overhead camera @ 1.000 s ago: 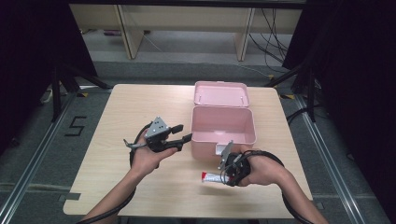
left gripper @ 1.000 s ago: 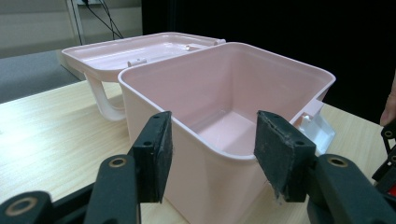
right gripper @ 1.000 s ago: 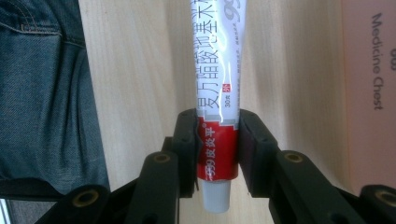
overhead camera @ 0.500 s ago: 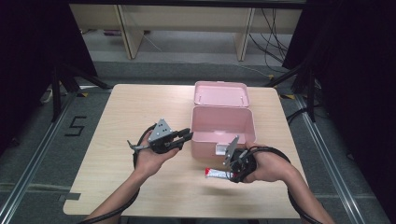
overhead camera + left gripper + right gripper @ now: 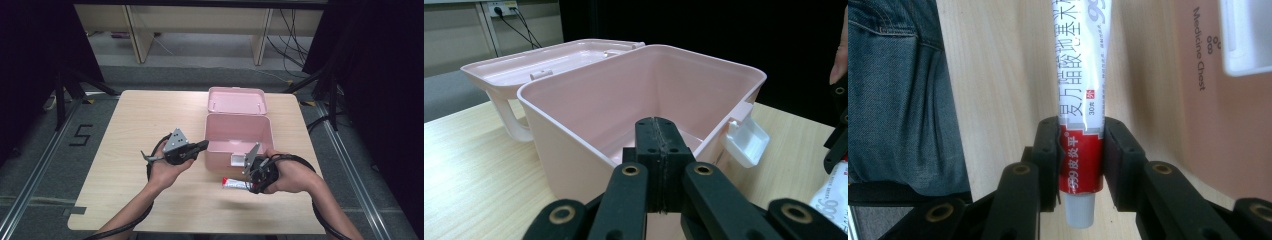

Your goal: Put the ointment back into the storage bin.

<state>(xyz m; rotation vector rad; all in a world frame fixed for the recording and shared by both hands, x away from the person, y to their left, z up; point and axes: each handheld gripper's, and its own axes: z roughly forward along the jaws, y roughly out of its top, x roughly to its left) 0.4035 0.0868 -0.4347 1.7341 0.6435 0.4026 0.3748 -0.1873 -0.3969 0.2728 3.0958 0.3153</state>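
Note:
A pink plastic box [image 5: 239, 135] stands open on the table, its lid [image 5: 236, 100] thrown back. My left gripper [image 5: 202, 145] hovers at the box's left front corner. Its jaws have just been closing and now meet with nothing between them; in the left gripper view the tips [image 5: 658, 145] point over the box rim [image 5: 574, 100] into the bare inside. My right gripper [image 5: 248, 186] lies low in front of the box, shut on a red and white ointment tube [image 5: 235, 185]. In the right gripper view the pads [image 5: 1082, 155] clamp the tube [image 5: 1082, 75] near its capped end.
The box's white latch [image 5: 746, 140] hangs on its front wall, near the right hand. The wooden table [image 5: 125, 130] has room to the left of the box. A person's jeans [image 5: 898, 95] show past the table's near edge. Dark stands and cables ring the table.
The left gripper's jaws went from spread wide to fully closed, with the hand almost in place beside the box. The right gripper kept its hold on the tube.

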